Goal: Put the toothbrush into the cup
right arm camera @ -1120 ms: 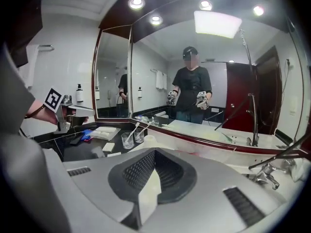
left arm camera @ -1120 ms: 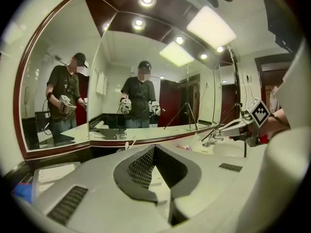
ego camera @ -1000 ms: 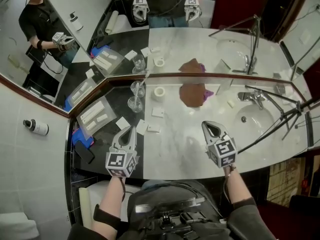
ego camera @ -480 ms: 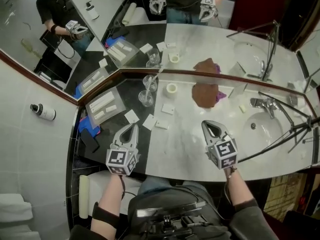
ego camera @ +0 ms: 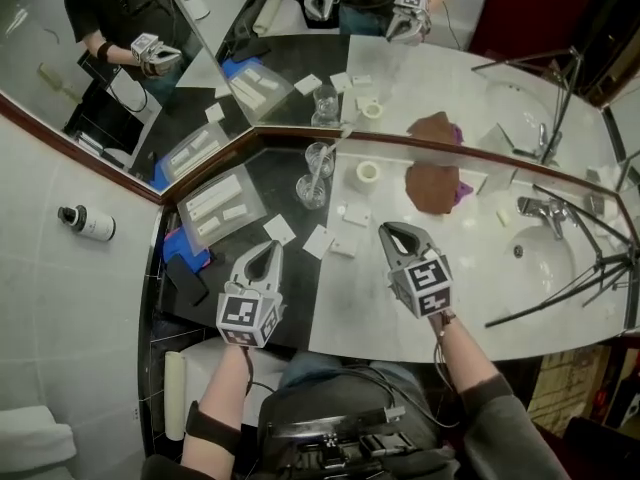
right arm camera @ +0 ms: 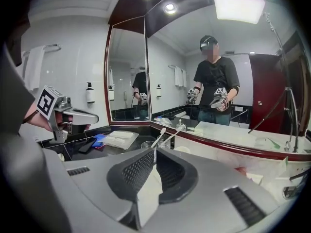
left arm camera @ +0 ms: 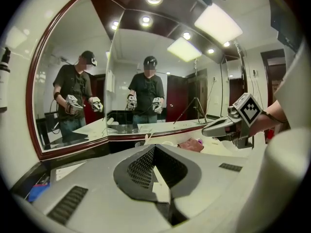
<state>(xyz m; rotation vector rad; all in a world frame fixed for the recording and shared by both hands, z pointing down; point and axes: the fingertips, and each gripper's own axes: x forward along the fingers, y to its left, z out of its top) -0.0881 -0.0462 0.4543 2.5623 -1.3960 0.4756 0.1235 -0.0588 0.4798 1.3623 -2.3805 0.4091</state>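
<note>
Right hand-held gripper [ego camera: 392, 234] has its jaws just cracked apart. They have only now been opening, the slit is narrow and nothing is between the pads. Left hand-held gripper [ego camera: 265, 255] is closed and empty. Both hover low over the worktop [ego camera: 470, 288], well short of the glassware. Toothbrush [right arm camera: 157, 139] already stands in the nearer glass cup [ego camera: 311, 192], handle down, long axis tilted, head leaning up toward the mirror [ego camera: 300, 28]. A second glass [ego camera: 319, 156] sits just behind, nearer the mirror. From the right one, cup and brush lie ahead and to the left; from the left one, ahead and to the right, about as near. The right gripper view has the brush almost dead ahead over the jaw line, so the right looks like the lined-up hand. Both forearms reach forward, with the grippers pitched slightly down and marker cubes facing up.
</note>
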